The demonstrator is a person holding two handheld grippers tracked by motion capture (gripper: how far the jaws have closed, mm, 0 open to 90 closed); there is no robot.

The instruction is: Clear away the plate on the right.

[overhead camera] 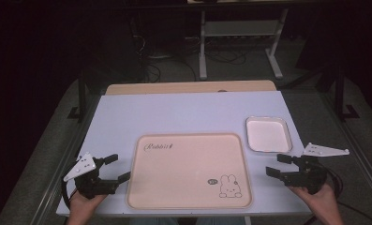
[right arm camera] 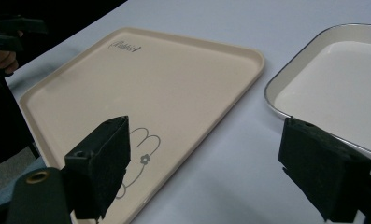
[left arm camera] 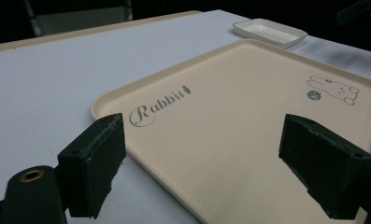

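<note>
A pale lavender-white table [overhead camera: 183, 112] takes up the middle of the high view, with a strip of wooden board [overhead camera: 188, 87] along its far edge and dark floor beyond.

Next in size is the beige tray [overhead camera: 174, 173], lying flat in the lower centre of the high view. It carries a script word "Rabbit" near its upper left corner and a line-drawn rabbit [overhead camera: 229, 186] near its lower right corner (the same drawing sits at the upper right of the left gripper view, and just behind the near jaw in the right gripper view). Nothing lies on the tray.

Upper right of the tray, just beside its corner but apart from it, sits a small white dish [overhead camera: 268, 134] with a thin dark rim, also bare inside.

The left gripper [overhead camera: 114, 168] is at the lower left of the high view, held in a hand [overhead camera: 83, 204], its jaws spread wide and pointing at the tray's left edge without touching it; in its own view the tray's rim runs between the two jaws.

The right gripper [overhead camera: 279, 165] is at the lower right, held by the other hand [overhead camera: 322, 199], jaws likewise wide apart, empty, hovering just below the dish and right of the tray.
</note>
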